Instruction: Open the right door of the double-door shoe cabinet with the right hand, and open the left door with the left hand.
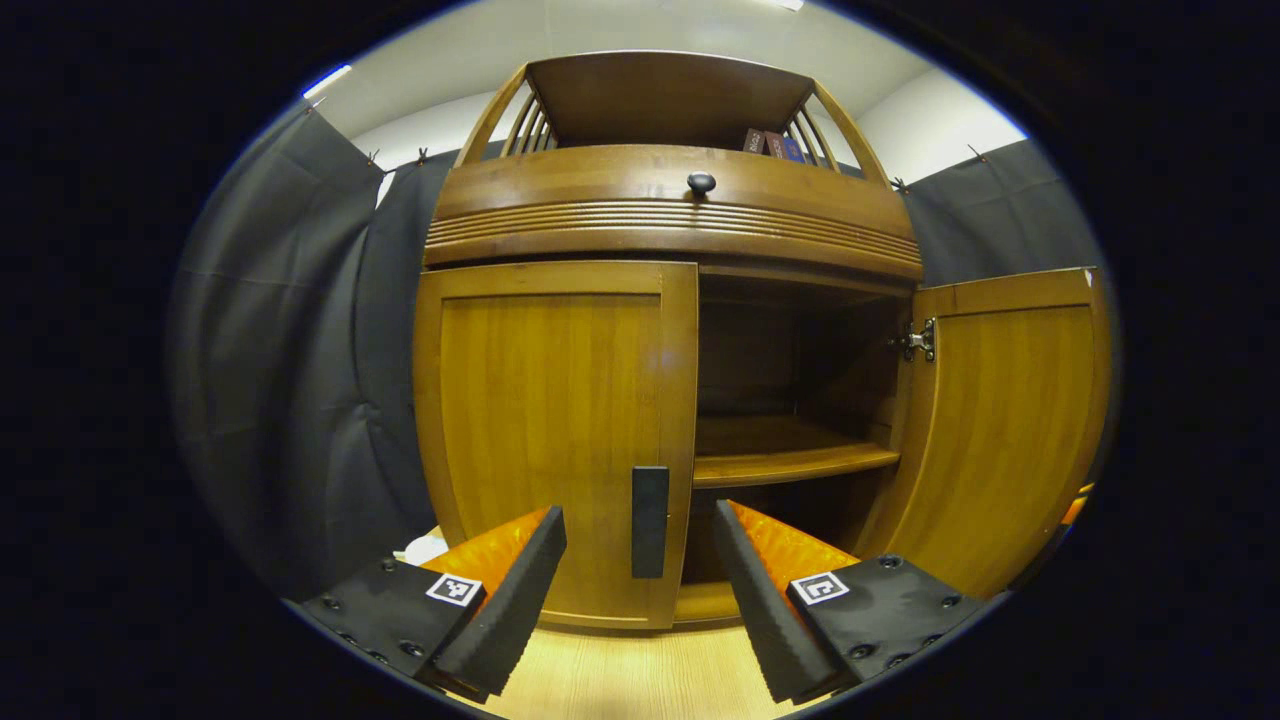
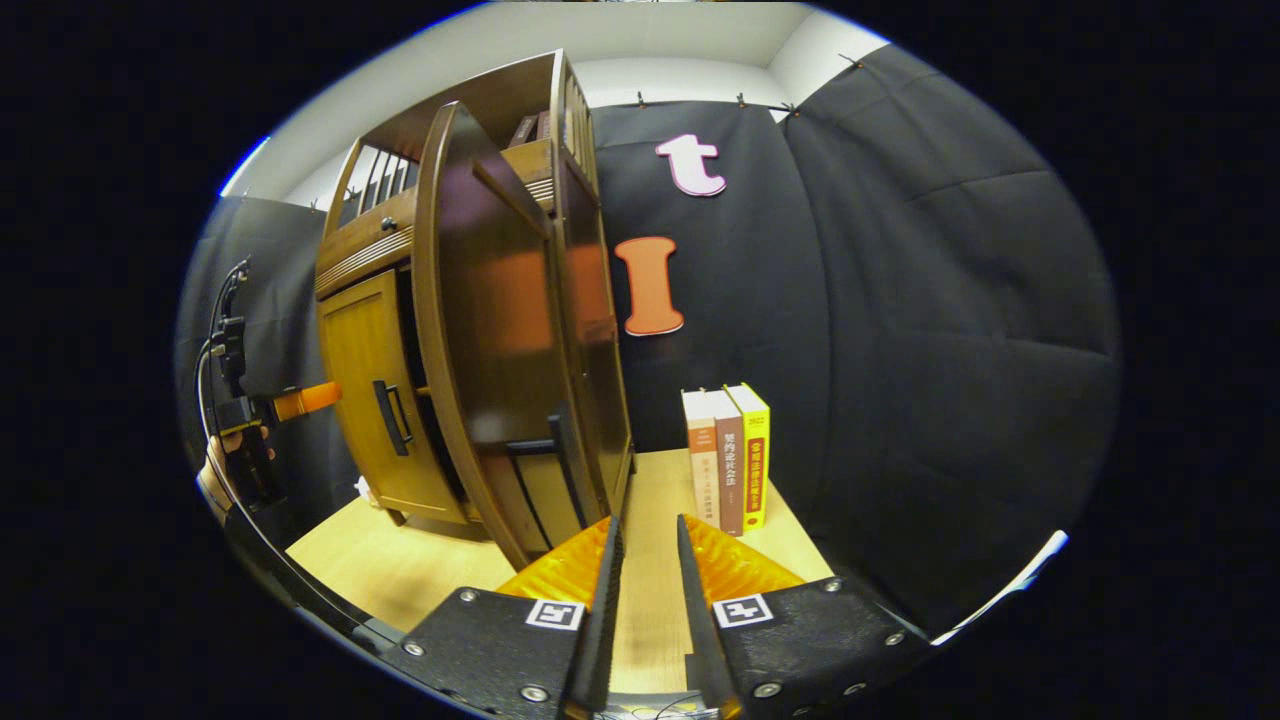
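Lining up the left gripper (image 1: pixel 640 590), fingers spread wide, on the closed left door (image 1: pixel 555 430)'s stiff vertical handle (image 1: pixel 649 521), likely a light hinged swing; right door (image 1: pixel 1005 420) already open, right gripper (image 2: pixel 648 590) nearly together, holding nothing.

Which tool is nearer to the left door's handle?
Left. The left tool is open right before the handle, not touching. The right tool is off by the open right door.

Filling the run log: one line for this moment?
right door open | left door shut | left gripper open at its handle | right gripper empty
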Demonstrator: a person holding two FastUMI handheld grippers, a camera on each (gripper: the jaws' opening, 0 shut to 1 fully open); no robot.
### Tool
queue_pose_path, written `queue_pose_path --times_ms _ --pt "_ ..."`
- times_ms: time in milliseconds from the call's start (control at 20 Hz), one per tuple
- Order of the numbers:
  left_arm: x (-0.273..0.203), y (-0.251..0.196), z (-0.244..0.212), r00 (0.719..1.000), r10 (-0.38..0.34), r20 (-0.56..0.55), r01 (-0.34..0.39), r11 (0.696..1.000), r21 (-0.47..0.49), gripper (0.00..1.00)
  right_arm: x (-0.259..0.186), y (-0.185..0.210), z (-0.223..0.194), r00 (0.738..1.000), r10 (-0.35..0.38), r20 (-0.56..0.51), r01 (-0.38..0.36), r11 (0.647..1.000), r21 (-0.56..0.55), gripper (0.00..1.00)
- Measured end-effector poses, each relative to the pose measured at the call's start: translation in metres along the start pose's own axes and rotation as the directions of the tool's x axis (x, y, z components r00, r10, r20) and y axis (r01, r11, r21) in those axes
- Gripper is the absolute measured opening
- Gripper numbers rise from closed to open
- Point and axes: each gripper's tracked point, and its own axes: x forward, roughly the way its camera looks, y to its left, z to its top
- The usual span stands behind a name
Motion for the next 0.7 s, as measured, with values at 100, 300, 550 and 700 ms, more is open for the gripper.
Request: queue_pose_path --times_ms 100,300,550,700 --pt "0.017 -0.003 -0.011 1.0 -0.015 -0.005 0.015 1.0 -0.01 0.94 -0.001 -0.008 0.005 0.999 -0.03 0.01 0.03 0.999 0.012 0.52" --pt "0.05 0.001 -0.029 1.0 -0.005 -0.019 0.005 1.0 0.009 0.94 -0.004 -0.022 0.013 0.996 -0.085 0.037 0.084 0.996 0.025 0.91" --pt "0.086 0.008 -0.055 0.999 0.004 -0.051 -0.005 1.0 -0.013 0.94 -0.009 -0.036 0.015 0.988 -0.142 0.053 0.141 0.99 0.028 0.98" --pt "0.098 0.01 -0.069 0.997 -0.002 -0.082 0.0 0.999 -0.035 0.94 -0.012 -0.041 0.016 0.984 -0.166 0.062 0.164 0.986 0.034 0.99"
